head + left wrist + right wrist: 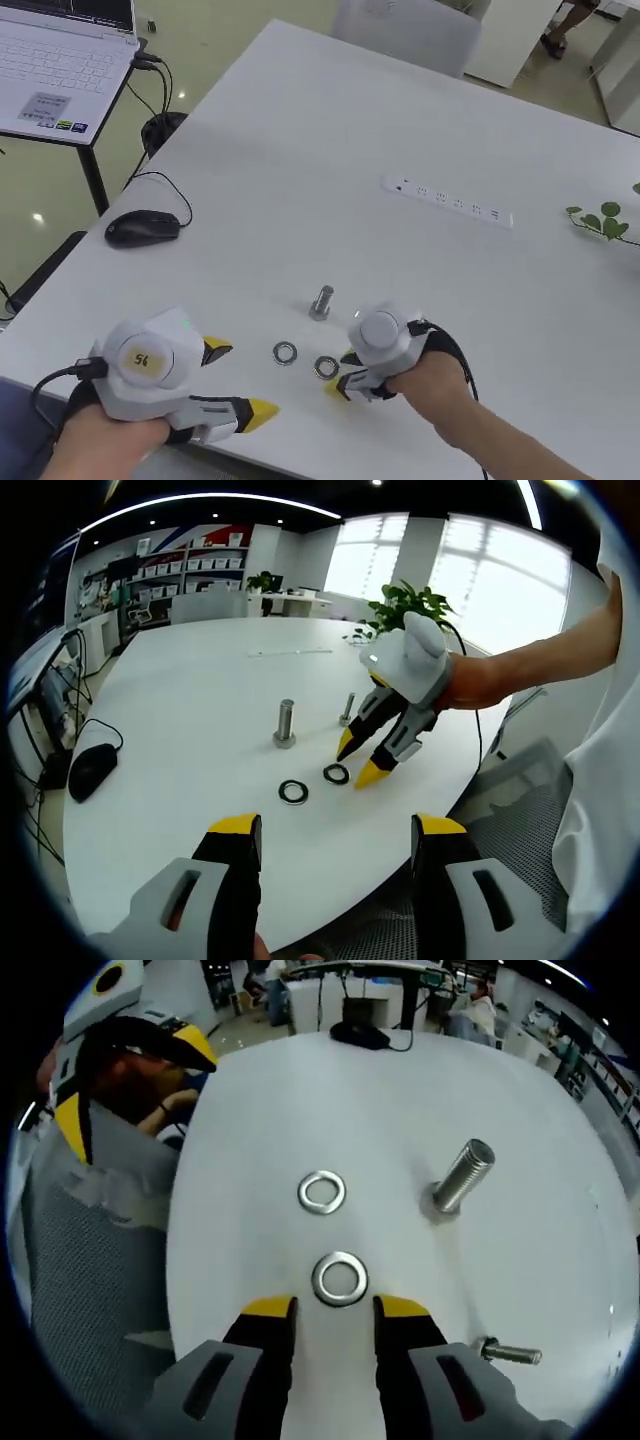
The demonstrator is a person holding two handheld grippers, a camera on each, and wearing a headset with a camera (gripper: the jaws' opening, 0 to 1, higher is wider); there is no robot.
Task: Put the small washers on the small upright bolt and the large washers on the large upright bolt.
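Two metal washers [285, 352] [326, 367] lie flat on the white table [330, 150], just in front of the large upright bolt [321, 302]. My right gripper [340, 373] is low over the table with its yellow tips right beside the nearer washer [339, 1278]; its jaws are a little apart with nothing between them [335, 1307]. The other washer [321, 1192] lies further ahead, and the large bolt [462, 1175] stands off to the side. A small bolt [510, 1353] stands close to the right gripper. My left gripper [240, 380] is open and empty near the table's front edge.
A black mouse [142, 228] with its cable sits at the left, and a white power strip [447, 201] lies further back. A laptop [60, 60] stands on a side table at the far left. Plant leaves [605, 222] reach in at the right edge.
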